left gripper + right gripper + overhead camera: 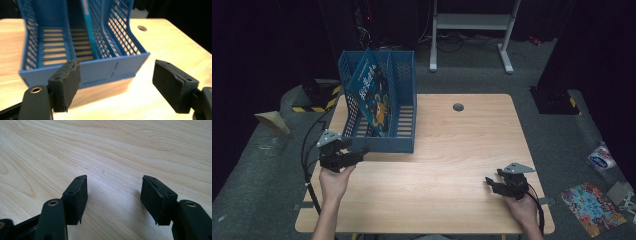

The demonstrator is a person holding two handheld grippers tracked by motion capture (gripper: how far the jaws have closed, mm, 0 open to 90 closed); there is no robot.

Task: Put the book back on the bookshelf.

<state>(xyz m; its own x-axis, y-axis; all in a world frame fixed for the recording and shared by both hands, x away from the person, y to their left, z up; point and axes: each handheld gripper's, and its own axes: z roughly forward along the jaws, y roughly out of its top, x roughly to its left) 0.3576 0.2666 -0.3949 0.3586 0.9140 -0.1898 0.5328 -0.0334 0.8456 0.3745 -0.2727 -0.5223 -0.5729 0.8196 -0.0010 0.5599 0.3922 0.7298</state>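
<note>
The left gripper (357,152) sits at the near left corner of the blue rack (404,142), its jaws spread wide with nothing between them. In the left gripper view the left gripper (116,83) points at the rack's (100,68) near front wall; the left pad (67,82) overlaps that wall in the picture, though whether it touches cannot be told, and the right pad (172,85) stands clear over bare table (162,40).

The rack stands on the far left part of the table (462,150) and has 3 slots. A book (373,92) with a blue cartoon cover leans tilted in the middle slot; in the left gripper view only its teal edge (88,17) shows.

The right gripper (491,182) is at the near right of the table, well apart from the rack, held in the person's right hand (522,207). In the right gripper view the right gripper (113,200) has its jaws spread over bare wood (112,152), gripping nothing.

A round hole (458,107) lies in the table's far middle.
</note>
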